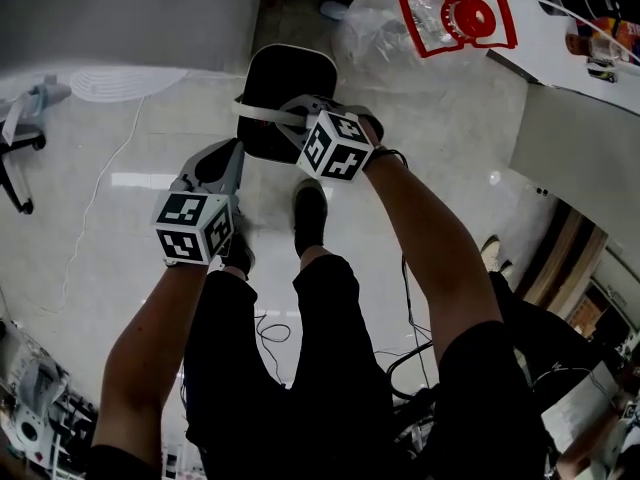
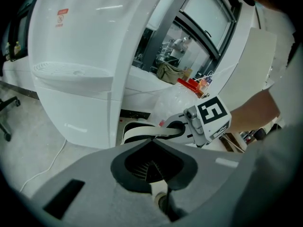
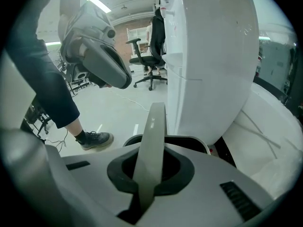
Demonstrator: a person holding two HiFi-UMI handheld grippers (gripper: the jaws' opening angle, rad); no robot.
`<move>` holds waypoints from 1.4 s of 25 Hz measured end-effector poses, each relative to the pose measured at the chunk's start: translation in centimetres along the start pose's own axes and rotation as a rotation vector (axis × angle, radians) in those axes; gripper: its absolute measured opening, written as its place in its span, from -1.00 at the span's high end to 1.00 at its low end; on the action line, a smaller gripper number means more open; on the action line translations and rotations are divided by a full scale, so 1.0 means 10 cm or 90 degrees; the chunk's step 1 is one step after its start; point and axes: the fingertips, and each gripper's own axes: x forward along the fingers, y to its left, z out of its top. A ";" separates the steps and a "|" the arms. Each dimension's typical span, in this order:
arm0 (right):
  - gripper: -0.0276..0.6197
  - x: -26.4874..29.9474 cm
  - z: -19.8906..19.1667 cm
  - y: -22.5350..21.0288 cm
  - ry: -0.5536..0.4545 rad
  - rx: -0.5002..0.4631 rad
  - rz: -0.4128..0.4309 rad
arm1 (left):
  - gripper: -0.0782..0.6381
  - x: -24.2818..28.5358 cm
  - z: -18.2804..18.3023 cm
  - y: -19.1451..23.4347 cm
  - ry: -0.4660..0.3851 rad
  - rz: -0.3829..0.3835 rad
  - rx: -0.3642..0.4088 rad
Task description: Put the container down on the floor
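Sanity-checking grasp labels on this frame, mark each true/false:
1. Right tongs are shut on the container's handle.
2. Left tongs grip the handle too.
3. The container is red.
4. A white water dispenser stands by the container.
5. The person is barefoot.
1. True. The right tongs are shut on the white handle.
2. False. The left tongs are off to the side of the handle, with nothing between them.
3. False. The container is black with a white rim.
4. True. The water dispenser rises right beside it.
5. False. A dark shoe shows on the foot.
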 end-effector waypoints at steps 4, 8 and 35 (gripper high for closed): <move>0.89 0.00 0.01 -0.02 0.006 0.006 -0.005 | 0.76 -0.05 -0.01 0.04 -0.002 0.002 -0.004; 0.89 0.01 0.00 -0.03 0.013 0.005 -0.017 | 0.76 -0.11 -0.02 0.04 -0.005 0.010 0.002; 0.29 -1.19 0.61 -0.01 -0.050 0.258 -0.198 | 0.76 -1.16 0.45 -0.39 -0.034 0.008 0.014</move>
